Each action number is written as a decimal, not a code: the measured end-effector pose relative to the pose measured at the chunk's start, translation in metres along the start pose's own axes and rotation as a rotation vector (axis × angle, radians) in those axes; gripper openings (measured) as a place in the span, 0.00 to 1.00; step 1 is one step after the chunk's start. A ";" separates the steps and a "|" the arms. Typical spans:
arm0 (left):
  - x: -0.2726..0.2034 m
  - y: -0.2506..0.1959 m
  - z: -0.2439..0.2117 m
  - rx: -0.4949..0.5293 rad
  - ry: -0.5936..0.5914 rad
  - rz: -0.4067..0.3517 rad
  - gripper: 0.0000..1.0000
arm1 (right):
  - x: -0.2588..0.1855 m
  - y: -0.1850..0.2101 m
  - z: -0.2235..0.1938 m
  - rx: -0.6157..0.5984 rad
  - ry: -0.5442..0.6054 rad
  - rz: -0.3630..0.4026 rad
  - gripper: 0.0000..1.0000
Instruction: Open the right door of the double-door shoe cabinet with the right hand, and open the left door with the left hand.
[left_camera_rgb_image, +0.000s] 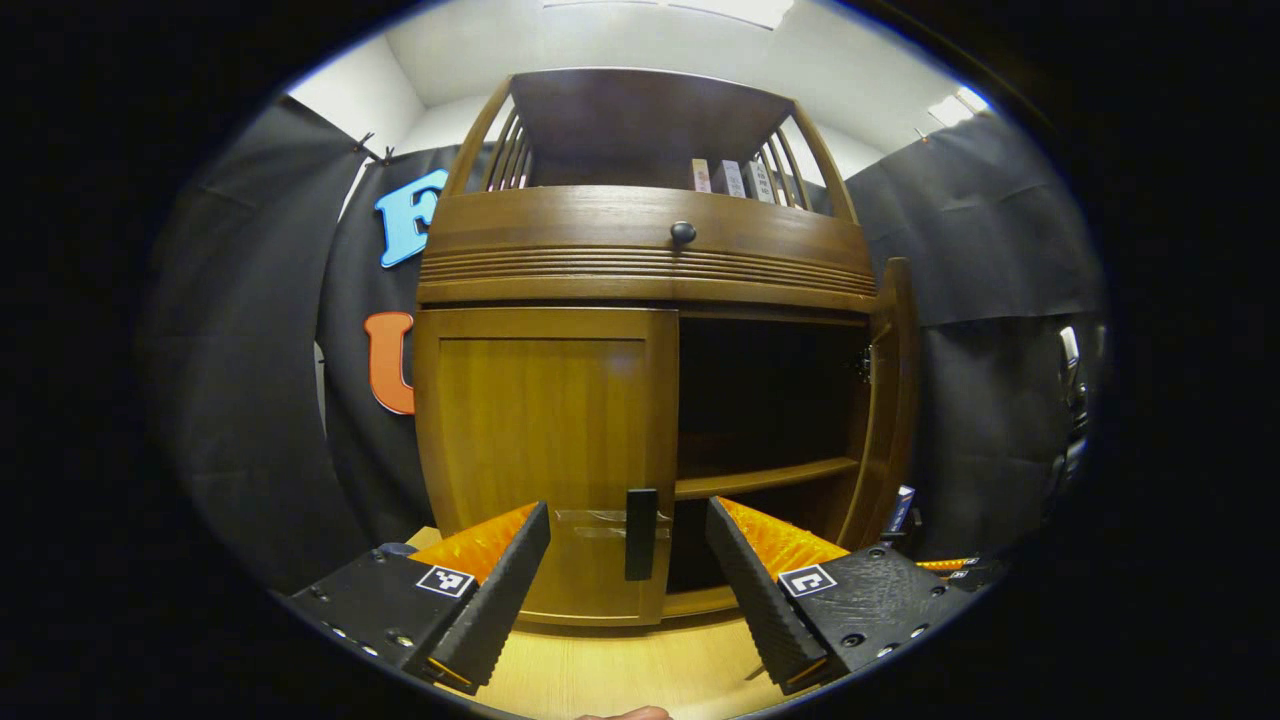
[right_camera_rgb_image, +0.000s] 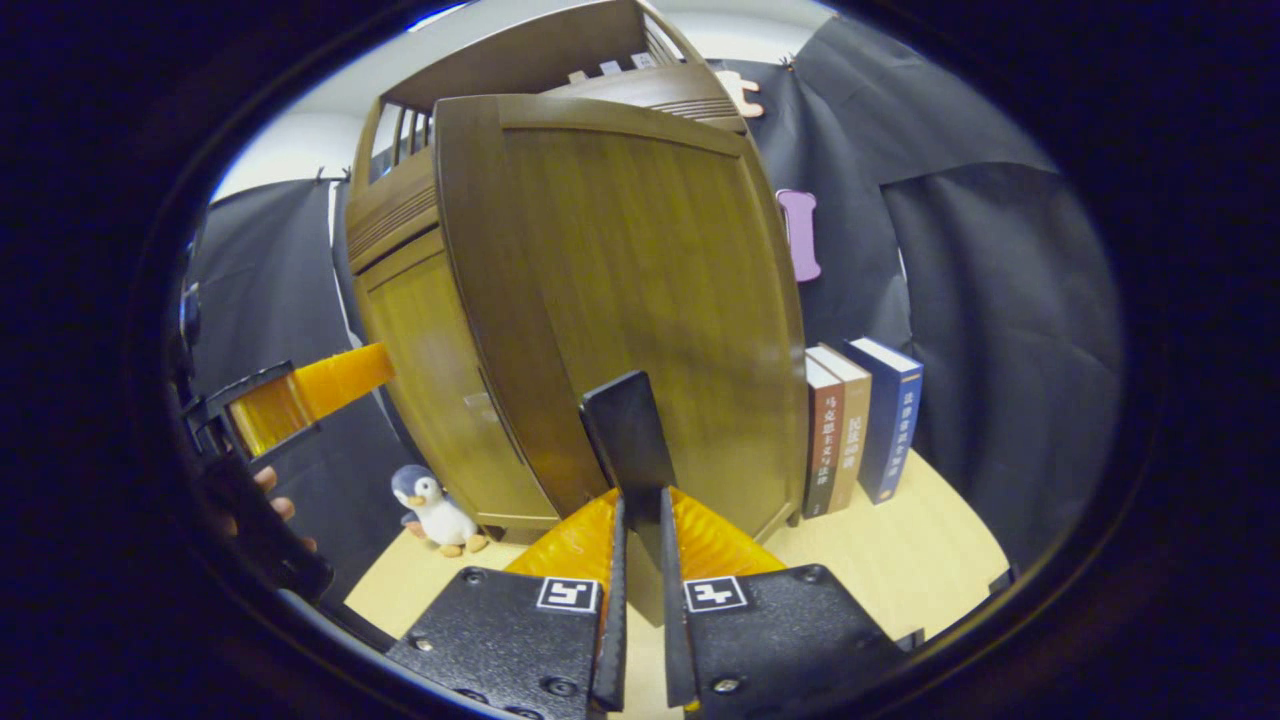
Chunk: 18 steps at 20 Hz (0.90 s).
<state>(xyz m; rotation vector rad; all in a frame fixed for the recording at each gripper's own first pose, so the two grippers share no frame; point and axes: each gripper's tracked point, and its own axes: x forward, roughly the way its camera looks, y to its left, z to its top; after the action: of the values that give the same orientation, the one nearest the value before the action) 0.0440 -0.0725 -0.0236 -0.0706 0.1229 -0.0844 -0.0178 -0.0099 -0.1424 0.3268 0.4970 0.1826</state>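
Observation:
The wooden shoe cabinet (left_camera_rgb_image: 640, 260) stands straight ahead in the left gripper view. Its left door (left_camera_rgb_image: 545, 440) is closed, with a black upright handle (left_camera_rgb_image: 641, 533) at its inner edge. My left gripper (left_camera_rgb_image: 626, 512) is open just short of that door, one finger on each side of the handle and touching nothing. The right door (left_camera_rgb_image: 893, 400) is swung out, showing a dark interior and a shelf (left_camera_rgb_image: 765, 478). In the right gripper view the right door (right_camera_rgb_image: 640, 300) looms close, and my right gripper (right_camera_rgb_image: 640, 508) is shut on its black handle (right_camera_rgb_image: 630, 440). The left gripper (right_camera_rgb_image: 300, 395) shows at the left.
A penguin toy (right_camera_rgb_image: 435, 510) sits on the light wooden floor (right_camera_rgb_image: 900, 570) by the cabinet's left corner. Three books (right_camera_rgb_image: 860, 420) stand against the cloth wall beside the open door. A drawer with a round knob (left_camera_rgb_image: 683, 232) runs above the doors.

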 end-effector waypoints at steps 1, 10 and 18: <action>0.002 -0.004 -0.001 0.002 0.002 -0.008 0.95 | -0.004 -0.004 0.000 -0.012 -0.004 -0.007 0.17; 0.027 -0.029 -0.014 0.008 0.019 -0.045 0.94 | -0.028 -0.039 -0.001 -0.036 -0.023 -0.081 0.12; 0.057 -0.028 -0.040 0.011 0.090 -0.034 0.95 | -0.051 -0.106 0.008 -0.004 -0.043 -0.241 0.09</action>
<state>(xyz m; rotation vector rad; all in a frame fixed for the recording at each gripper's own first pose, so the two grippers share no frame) 0.0928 -0.1081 -0.0683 -0.0584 0.2112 -0.1222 -0.0482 -0.1241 -0.1503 0.2644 0.4888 -0.0570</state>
